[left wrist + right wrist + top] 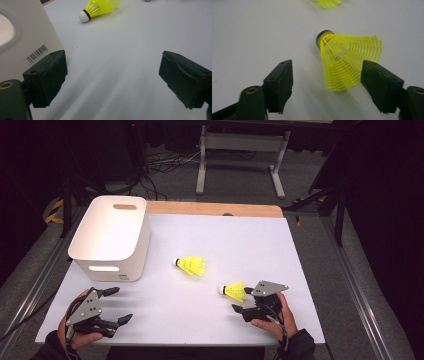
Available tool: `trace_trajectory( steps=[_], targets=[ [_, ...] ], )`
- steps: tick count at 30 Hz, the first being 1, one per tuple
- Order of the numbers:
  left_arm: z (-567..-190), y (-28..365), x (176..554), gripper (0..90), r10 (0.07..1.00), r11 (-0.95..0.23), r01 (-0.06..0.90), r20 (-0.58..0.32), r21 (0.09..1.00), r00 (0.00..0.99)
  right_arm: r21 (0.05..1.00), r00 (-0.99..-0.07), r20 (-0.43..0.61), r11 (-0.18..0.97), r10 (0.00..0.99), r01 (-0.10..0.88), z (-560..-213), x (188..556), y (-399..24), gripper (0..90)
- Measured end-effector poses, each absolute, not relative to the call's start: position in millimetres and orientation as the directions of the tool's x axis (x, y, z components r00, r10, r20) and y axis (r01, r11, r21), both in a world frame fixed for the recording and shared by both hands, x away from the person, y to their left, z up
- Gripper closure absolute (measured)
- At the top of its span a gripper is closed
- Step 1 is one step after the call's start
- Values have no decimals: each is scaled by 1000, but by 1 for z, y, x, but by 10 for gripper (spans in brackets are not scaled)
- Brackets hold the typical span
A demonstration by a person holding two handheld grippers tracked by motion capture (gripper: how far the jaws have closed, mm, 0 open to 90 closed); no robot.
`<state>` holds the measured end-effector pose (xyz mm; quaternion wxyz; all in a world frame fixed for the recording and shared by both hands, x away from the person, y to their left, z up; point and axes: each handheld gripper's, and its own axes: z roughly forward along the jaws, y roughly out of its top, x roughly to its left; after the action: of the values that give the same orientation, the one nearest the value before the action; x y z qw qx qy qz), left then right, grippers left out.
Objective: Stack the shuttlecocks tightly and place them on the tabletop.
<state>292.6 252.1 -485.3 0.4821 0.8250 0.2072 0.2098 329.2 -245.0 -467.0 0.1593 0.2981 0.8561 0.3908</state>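
Reaching for the near shuttlecock (234, 291), 1 of 2 on the white table (310, 270).

High view: right gripper (243, 300) just behind its skirt, left gripper (120, 305) idle beside the bin (111, 237). Left gripper view: jaws wide, empty, waiting. Right gripper view: jaws wide, flanking the skirt, not yet pressing, lined up to close.

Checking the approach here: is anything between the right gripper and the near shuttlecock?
Nothing visible. The right gripper has open jaws on either side of the near shuttlecock's skirt, with bare table between the left jaw and the skirt. The second shuttlecock lies farther off.
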Motion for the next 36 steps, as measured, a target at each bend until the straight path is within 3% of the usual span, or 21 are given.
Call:
trace_trajectory(
  steps=[3, 9, 27, 36],
  targets=[
    [-486, 252, 293, 90, 543, -451, 140, 146, 881, 827, 767, -762, -39, 508, 646, 392, -469, 331, -243, 186],
    [-486, 251, 293, 90, 541, -454, 141, 147, 880, 828, 764, -773, -40, 518, 634, 385, -473, 333, -238, 223],
    [-486, 252, 293, 90, 542, -455, 141, 149, 879, 827, 785, -823, -38, 527, 567, 327, -470, 329, -233, 841],
    [-485, 252, 293, 90, 545, -452, 139, 149, 881, 825, 795, -823, -45, 520, 566, 314, -468, 329, -235, 885]
  ],
)
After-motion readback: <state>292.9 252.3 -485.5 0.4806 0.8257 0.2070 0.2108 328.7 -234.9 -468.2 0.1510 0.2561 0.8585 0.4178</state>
